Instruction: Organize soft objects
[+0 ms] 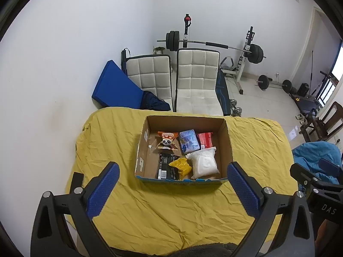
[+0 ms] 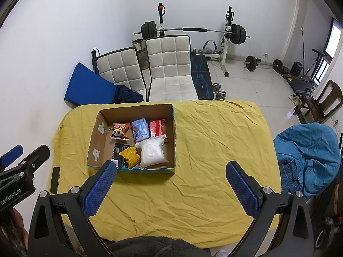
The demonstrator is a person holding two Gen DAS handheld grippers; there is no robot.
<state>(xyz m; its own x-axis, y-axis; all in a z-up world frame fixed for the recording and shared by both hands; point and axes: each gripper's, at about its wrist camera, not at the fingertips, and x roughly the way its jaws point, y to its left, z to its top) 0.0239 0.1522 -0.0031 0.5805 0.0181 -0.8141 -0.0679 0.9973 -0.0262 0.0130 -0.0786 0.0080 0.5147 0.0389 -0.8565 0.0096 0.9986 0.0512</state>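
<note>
An open cardboard box (image 1: 227, 141) (image 2: 94, 137) stands on the yellow-covered table (image 1: 171, 209) (image 2: 214, 150). Inside lie several soft packets: a panda snack bag (image 1: 167, 142) (image 2: 119, 131), a blue packet (image 1: 188, 141) (image 2: 140, 129), a red packet (image 1: 205, 138) (image 2: 156, 126), a white bag (image 1: 204, 163) (image 2: 152, 153), a yellow packet (image 1: 181, 166) (image 2: 130, 156) and a black packet (image 1: 165, 165) (image 2: 117, 151). My left gripper (image 1: 171, 188) is open and empty, in front of the box. My right gripper (image 2: 171, 187) is open and empty, right of the box's front.
Two white padded chairs (image 1: 197, 79) (image 2: 169, 68) stand behind the table, with a blue mat (image 1: 115, 85) (image 2: 88, 85) against the wall. A weight bench with barbell (image 1: 214, 46) (image 2: 193, 30) is farther back. A blue cloth-covered seat (image 2: 308, 156) is at the right.
</note>
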